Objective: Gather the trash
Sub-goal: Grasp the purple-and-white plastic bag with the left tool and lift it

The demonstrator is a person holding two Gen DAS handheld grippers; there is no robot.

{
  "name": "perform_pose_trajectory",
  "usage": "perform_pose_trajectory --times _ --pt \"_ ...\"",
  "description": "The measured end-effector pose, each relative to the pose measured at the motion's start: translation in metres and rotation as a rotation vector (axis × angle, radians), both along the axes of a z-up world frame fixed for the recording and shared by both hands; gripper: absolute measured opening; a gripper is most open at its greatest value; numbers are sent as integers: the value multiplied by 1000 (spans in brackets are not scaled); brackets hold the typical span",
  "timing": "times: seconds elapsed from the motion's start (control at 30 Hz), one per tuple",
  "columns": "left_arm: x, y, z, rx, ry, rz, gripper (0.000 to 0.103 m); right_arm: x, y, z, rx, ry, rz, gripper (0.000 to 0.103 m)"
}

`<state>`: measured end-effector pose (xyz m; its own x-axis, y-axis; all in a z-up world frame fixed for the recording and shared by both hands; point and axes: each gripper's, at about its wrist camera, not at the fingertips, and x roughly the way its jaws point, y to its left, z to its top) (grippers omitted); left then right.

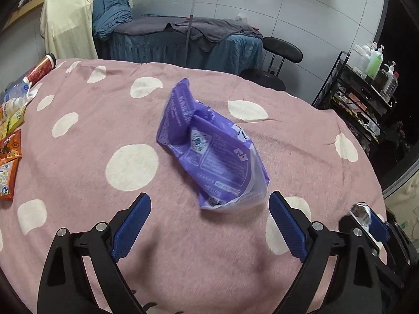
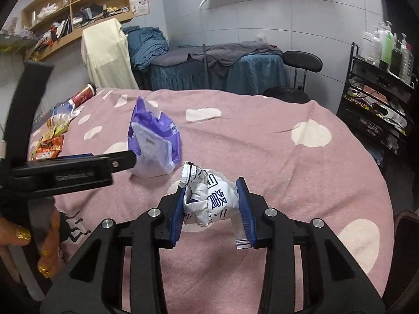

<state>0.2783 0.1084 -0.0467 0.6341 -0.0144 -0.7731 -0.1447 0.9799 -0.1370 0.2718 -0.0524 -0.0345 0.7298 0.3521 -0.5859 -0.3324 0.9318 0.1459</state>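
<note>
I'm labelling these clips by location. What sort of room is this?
Probably a massage or beauty treatment room. A skirted treatment bed stands by the tiled wall, a black trolley holds pump bottles, and a black stool sits beside the bed. The pink spotted cover seems to lie over another such bed.

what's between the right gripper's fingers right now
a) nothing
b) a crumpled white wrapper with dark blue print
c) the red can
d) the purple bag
b: in the right wrist view the right gripper has its blue pads against both sides of the crumpled white wrapper, while the purple bag lies apart on the pink dotted cloth.
</note>
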Motion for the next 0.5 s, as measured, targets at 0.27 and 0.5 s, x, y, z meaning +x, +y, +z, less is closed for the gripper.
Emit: perform_pose_trajectory --times 0.27,0.5 --pt "24 0 -21 10 61 109 58 -3 -15 6 27 -35 -20 38" --pt "-1 1 -6 16 14 124 40 -12 -19 13 29 -81 -18 38"
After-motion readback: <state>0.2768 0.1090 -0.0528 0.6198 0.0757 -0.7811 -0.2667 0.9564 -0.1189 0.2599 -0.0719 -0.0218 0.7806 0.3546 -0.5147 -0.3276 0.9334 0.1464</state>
